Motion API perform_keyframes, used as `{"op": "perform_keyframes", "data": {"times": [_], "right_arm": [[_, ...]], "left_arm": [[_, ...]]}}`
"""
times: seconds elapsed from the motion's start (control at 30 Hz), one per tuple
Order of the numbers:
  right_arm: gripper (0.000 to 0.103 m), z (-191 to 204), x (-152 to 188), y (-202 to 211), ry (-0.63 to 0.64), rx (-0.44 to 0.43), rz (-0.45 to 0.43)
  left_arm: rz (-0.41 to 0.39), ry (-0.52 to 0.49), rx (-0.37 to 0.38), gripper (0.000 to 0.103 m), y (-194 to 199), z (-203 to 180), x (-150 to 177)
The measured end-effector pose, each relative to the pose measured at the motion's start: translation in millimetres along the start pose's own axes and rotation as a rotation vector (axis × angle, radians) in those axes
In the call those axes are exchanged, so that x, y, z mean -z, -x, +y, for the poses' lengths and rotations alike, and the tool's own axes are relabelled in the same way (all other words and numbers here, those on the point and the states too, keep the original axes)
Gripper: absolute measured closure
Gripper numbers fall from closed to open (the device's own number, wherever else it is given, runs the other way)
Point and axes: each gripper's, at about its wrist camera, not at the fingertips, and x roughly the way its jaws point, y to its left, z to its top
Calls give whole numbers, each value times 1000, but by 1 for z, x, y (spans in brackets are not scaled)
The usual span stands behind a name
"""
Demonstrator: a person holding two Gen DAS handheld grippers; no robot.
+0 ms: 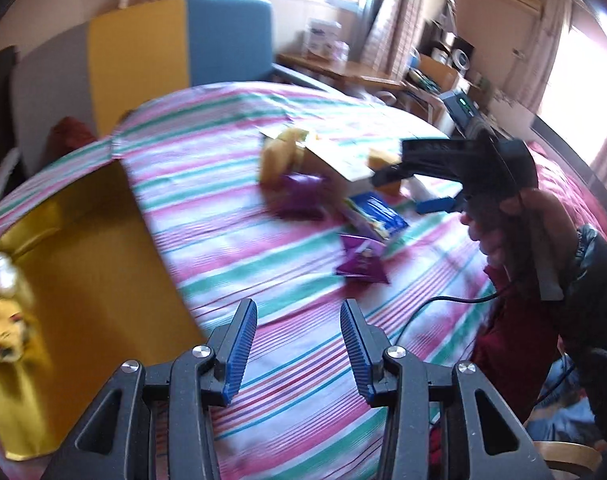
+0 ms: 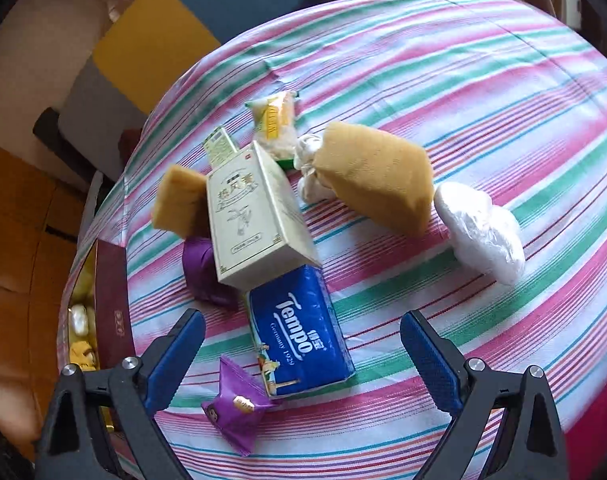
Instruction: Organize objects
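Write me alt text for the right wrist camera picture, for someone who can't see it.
The open, empty right gripper hangs over a striped bedspread above a blue Tempo tissue pack and a purple snack packet. Beyond lie a cream carton, tan sponges, a white plastic bundle and a yellow snack bag.

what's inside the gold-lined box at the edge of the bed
In the gold-lined box, the left wrist view shows a small white bottle and a yellow packet at its left end. The rest that shows is bare gold lining; the near corner is cut off.
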Motion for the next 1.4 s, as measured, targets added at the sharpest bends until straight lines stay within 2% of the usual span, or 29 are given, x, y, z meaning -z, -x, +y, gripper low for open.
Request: {"op": "perform_keyframes", "data": {"times": [0.23, 0.57, 0.6, 0.63, 0.67, 0.8, 0.93, 1.3, 1.33, 1.37, 1.4], "right_arm": [[3, -2, -5, -6, -17, 24, 10], [3, -1, -6, -6, 4, 35, 0], [3, 2, -6, -7, 10, 33, -2], [3, 3, -6, -7, 18, 31, -5], [3, 5, -6, -7, 26, 29, -9], [3, 15, -4, -7, 83, 36, -25], [12, 32, 2, -15, 193, 71, -1], [13, 44, 10, -36, 291, 165, 66], [17, 45, 11, -38, 302, 184, 72], [47, 45, 13, -43, 324, 222, 88], [50, 48, 16, -45, 360, 277, 84]], "left_arm": [[95, -57, 86, 55, -55, -31, -24], [163, -148, 65, 54, -112, -54, -46], [176, -150, 65, 55, -119, -54, -46], [184, -144, 68, 62, -123, -53, -45], [188, -130, 77, 65, -126, -51, -44], [154, -82, 100, 70, -118, -40, -33], [130, -58, 72, 70, -105, -30, -17], [125, -17, 72, 69, -88, -19, 1], [124, -16, 73, 70, -86, -18, 3], [124, -14, 76, 70, -82, -18, 7], [122, -12, 81, 71, -79, -18, 8]]}}
